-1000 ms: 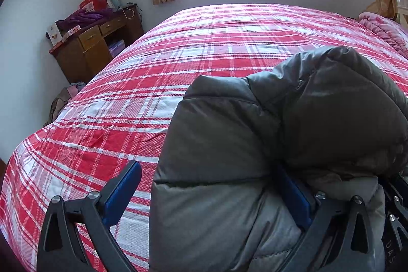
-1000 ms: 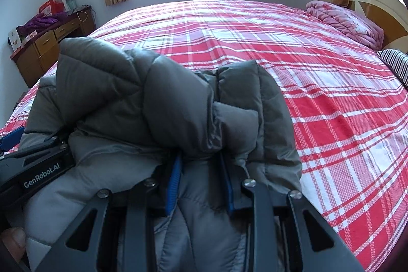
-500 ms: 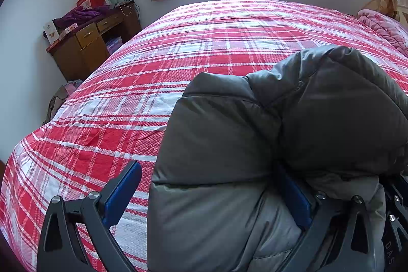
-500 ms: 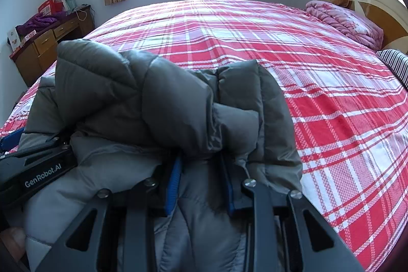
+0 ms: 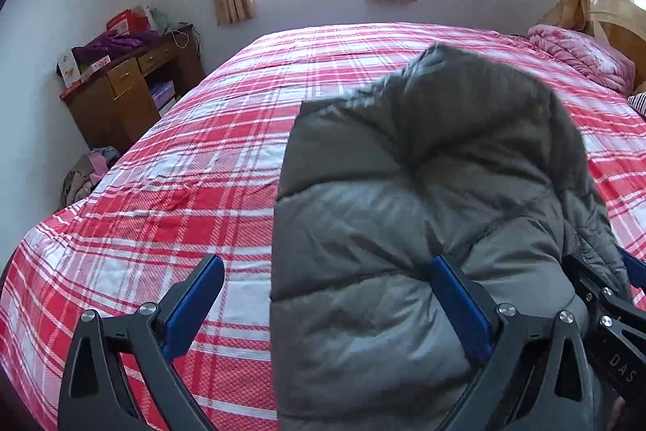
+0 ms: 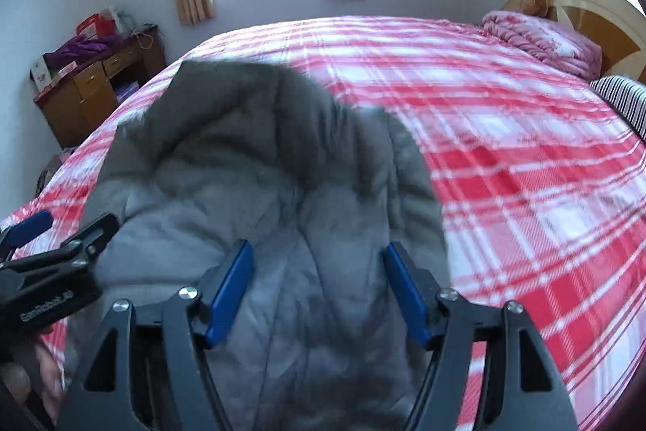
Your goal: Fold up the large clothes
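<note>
Now the right gripper lets go, its jaws opening off the grey padded jacket that a second ago they pinched, while the left gripper stays spread wide, leaving the folded bundle settling on the red plaid bed.

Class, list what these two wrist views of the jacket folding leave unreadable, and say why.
- Grey jacket: right view blurred; folds unclear.
- Jacket's near end: cut by the left view's bottom edge.
- Bed under the jacket: hidden.
- Desk clutter: too small.
- Right gripper: jaws opening, jacket between; contact blurred.
</note>
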